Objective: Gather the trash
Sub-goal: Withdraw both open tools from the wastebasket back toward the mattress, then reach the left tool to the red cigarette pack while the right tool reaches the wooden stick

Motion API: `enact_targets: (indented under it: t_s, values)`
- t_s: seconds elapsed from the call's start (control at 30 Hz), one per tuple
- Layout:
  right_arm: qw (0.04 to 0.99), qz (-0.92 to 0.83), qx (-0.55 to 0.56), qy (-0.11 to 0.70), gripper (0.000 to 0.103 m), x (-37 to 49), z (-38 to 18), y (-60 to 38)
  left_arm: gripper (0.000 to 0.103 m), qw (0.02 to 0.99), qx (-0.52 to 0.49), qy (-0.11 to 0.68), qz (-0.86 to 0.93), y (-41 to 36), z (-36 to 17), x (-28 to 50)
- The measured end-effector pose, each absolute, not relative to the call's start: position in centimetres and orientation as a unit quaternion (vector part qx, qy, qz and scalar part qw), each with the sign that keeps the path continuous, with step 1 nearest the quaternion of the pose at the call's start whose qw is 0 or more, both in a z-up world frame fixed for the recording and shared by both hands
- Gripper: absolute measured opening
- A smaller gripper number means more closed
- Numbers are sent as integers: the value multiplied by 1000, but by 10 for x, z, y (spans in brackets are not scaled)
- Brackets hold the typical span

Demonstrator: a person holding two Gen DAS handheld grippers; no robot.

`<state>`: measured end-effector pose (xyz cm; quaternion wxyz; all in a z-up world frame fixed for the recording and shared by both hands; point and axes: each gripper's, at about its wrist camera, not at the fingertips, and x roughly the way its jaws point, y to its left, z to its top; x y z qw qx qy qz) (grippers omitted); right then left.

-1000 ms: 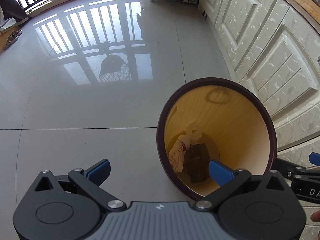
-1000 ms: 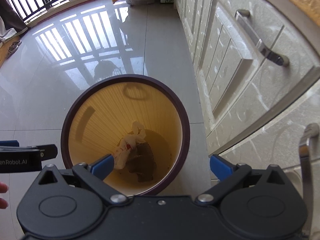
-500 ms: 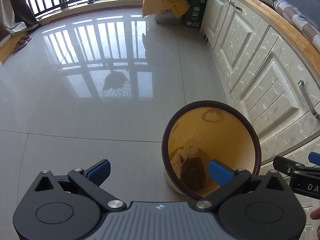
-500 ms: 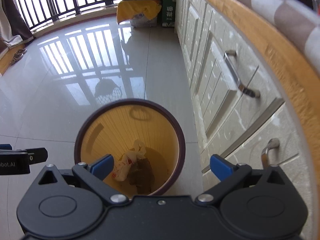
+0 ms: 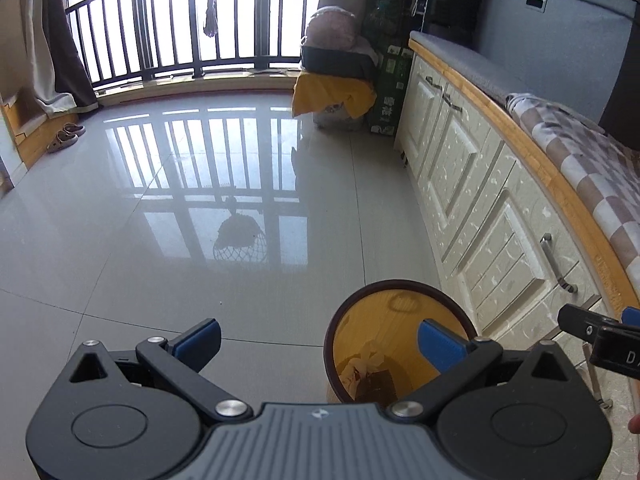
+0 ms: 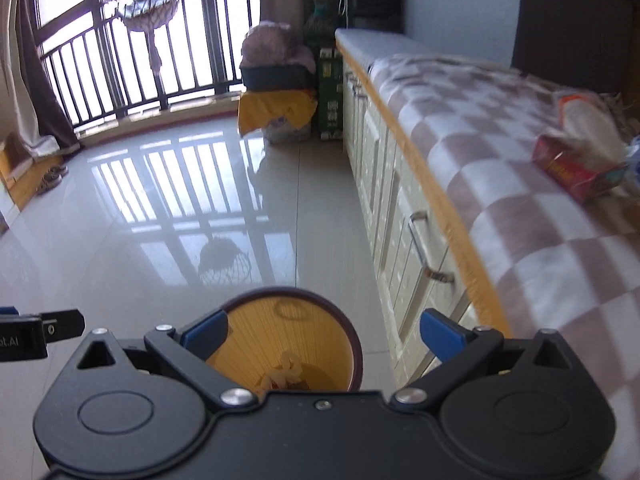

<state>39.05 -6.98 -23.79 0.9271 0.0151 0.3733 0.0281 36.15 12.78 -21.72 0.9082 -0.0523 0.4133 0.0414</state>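
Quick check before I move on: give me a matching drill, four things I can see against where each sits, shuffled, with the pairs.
Things:
1. round yellow bin with dark rim
2. red tissue box
3. crumpled white paper trash
4. green carton

Places:
A. on the checked cloth
B. at the cabinets' far end
C. on the floor by the cabinets
D. at the bin's bottom

Pairs: 1-C, 2-A, 3-D, 4-B

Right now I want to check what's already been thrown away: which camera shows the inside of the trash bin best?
The left wrist view: the trash bin shows its bottom, with crumpled paper and something dark. In the right wrist view the right gripper's body hides the bottom of the bin; only some paper shows.
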Motion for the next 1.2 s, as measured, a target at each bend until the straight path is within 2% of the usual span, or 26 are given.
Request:
enact_targets:
  t_s: [0.3,0.7,0.93,1.2]
  values:
    - [952,9,6,305,103,340,-168,-98,103,934,-67,350,32,110,-157,315]
    - [976,-33,-51,207,103,280,-83,-179,103,958,-55,280,-22,28,-99,291]
    - [980,-53,-50,185,103,274,-83,-239,103,964,-45,252,-75,-30,-86,300]
    - [981,-65,-42,178,103,307,-114,-288,103,959,11,253,-128,-101,-103,332]
